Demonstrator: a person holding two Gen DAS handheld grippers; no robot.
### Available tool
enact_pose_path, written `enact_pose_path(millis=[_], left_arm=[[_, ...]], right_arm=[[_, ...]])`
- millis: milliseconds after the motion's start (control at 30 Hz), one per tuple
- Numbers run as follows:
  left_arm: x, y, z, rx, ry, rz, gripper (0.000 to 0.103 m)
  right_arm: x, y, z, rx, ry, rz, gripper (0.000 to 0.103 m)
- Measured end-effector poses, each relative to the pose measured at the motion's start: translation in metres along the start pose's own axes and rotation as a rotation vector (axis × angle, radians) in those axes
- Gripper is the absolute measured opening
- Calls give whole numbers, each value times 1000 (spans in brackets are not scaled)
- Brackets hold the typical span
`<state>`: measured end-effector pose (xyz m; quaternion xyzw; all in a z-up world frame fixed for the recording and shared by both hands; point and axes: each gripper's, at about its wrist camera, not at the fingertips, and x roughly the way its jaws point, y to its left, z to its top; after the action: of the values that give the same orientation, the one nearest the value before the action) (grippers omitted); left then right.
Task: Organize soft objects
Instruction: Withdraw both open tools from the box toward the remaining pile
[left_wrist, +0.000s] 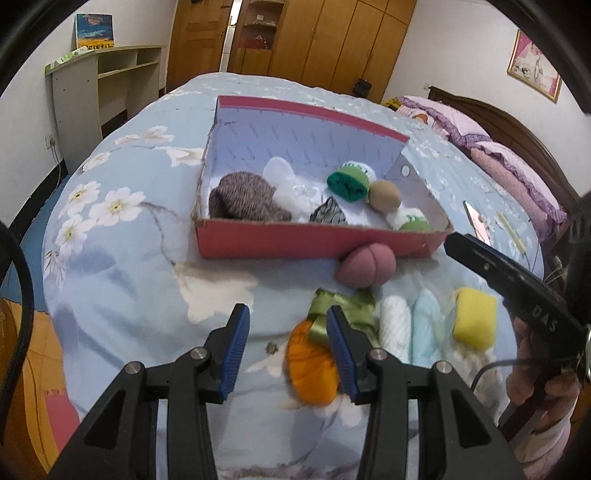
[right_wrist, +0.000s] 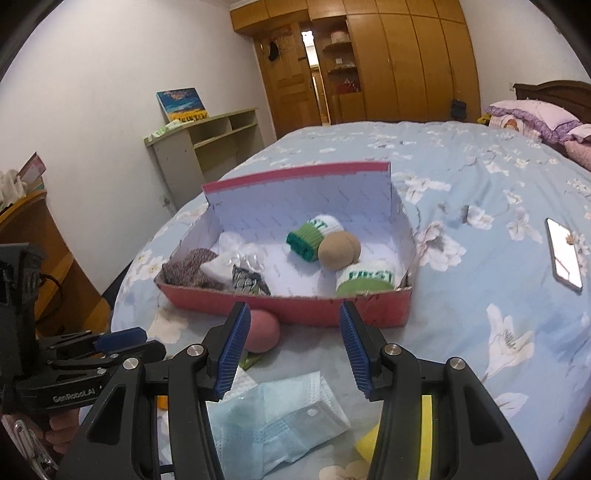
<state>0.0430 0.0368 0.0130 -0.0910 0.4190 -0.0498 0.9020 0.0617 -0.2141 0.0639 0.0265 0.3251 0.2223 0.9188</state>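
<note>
I'm hovering both tongs parted and empty on the near side of the red box, left tongs nearest the orange pouch, which is lying lengthwise toward me just under its right pad, right tongs above the blue mask.

"FIRST" stands in green letters on the white rolled sock at the near right corner of the box; a second rolled sock shows what looks like "ST" (the rest is hidden). "GenRobot.AI" is printed on the left gripper. "DAS" marks the right gripper.
</note>
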Motion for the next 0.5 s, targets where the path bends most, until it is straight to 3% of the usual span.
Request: enact_pose_path(millis=[500], left_arm=[[14,-5,-23,40,81,-49,48]], right_arm=[[9,11,-10,-24,42,17,51]])
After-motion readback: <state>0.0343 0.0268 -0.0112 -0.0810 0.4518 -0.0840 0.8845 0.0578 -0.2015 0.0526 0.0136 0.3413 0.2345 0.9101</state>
